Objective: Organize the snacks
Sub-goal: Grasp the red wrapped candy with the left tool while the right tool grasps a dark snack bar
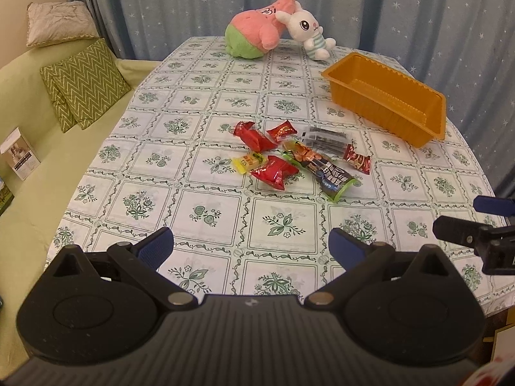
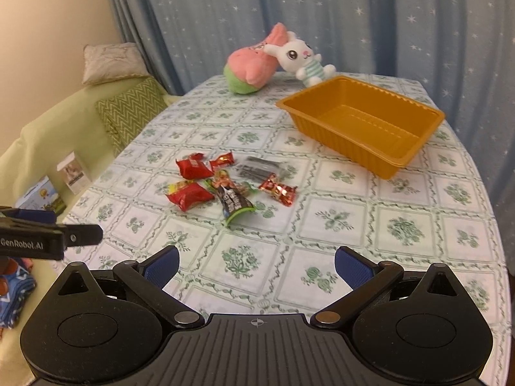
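Observation:
Several small snack packets [image 1: 296, 154] lie in a loose pile mid-table: red ones [image 1: 273, 171], a yellow one [image 1: 249, 161], a long green-edged one [image 1: 325, 170] and a clear one [image 1: 325, 137]. The pile also shows in the right wrist view [image 2: 225, 186]. An empty orange tray [image 1: 386, 96] stands to the pile's far right, also in the right wrist view [image 2: 363, 122]. My left gripper [image 1: 251, 247] is open and empty, well short of the pile. My right gripper [image 2: 256, 268] is open and empty, near the front of the table.
A pink-green plush [image 1: 257, 32] and a white rabbit plush [image 1: 309, 32] lie at the table's far edge. A green sofa with zigzag cushions [image 1: 87, 83] runs along the left. The table [image 1: 225, 212] has a floral cloth. Blue star curtains hang behind.

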The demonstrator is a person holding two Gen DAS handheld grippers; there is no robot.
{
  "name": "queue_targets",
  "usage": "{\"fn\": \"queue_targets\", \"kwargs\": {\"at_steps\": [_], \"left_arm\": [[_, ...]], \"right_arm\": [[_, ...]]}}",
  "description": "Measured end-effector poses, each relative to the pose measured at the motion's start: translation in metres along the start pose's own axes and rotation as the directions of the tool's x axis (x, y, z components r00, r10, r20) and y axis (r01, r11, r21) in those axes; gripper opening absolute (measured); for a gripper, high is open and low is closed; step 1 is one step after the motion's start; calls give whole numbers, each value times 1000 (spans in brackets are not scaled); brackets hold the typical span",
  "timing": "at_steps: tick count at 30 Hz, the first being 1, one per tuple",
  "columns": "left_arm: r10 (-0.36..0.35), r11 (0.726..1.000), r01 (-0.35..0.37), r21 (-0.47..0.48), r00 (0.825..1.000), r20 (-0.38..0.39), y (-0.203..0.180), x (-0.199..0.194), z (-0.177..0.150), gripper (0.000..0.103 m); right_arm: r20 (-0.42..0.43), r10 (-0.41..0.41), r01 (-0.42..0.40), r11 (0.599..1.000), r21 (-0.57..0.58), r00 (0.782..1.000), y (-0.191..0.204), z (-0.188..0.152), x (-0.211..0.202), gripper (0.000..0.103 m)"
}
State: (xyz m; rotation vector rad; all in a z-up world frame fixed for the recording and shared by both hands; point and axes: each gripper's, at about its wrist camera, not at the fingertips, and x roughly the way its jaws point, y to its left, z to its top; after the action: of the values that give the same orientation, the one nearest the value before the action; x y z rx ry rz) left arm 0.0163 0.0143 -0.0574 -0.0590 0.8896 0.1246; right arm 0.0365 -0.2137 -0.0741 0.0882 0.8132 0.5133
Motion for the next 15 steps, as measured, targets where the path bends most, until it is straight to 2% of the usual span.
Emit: {"fn": "queue_targets", "kwargs": {"at_steps": [2, 3, 4, 8, 11, 12, 15], "left_arm": [[-14, 1000, 14, 9, 1000, -2, 3, 7, 1, 96], [-20, 1000, 20, 13, 1000, -1, 5, 11, 2, 96], [-28, 999, 28, 21, 1000, 1, 6, 15, 4, 95], [-57, 996, 56, 70, 998, 11, 11, 36, 15, 92], [-74, 992, 74, 98, 997, 2, 17, 52, 28, 90], [-82, 991, 81, 107, 997, 3, 19, 57, 32, 90], [-100, 986, 100, 131, 995, -8, 26, 75, 44, 85]], "right_arm": [[17, 11, -10, 1000, -17, 1000, 3, 2, 6, 100], [22, 12, -11, 999, -31, 1000, 5, 3, 9, 96], [19, 14, -14, 999, -43, 1000, 7, 5, 14, 88], [24, 5, -3, 998, -61, 1000, 12, 11, 34, 80], [10, 2, -2, 997, -72, 1000, 17, 19, 54, 64], [8, 14, -13, 997, -72, 1000, 18, 21, 61, 62], [-9, 23, -24, 994, -103, 1000, 25, 29, 84, 48]]}}
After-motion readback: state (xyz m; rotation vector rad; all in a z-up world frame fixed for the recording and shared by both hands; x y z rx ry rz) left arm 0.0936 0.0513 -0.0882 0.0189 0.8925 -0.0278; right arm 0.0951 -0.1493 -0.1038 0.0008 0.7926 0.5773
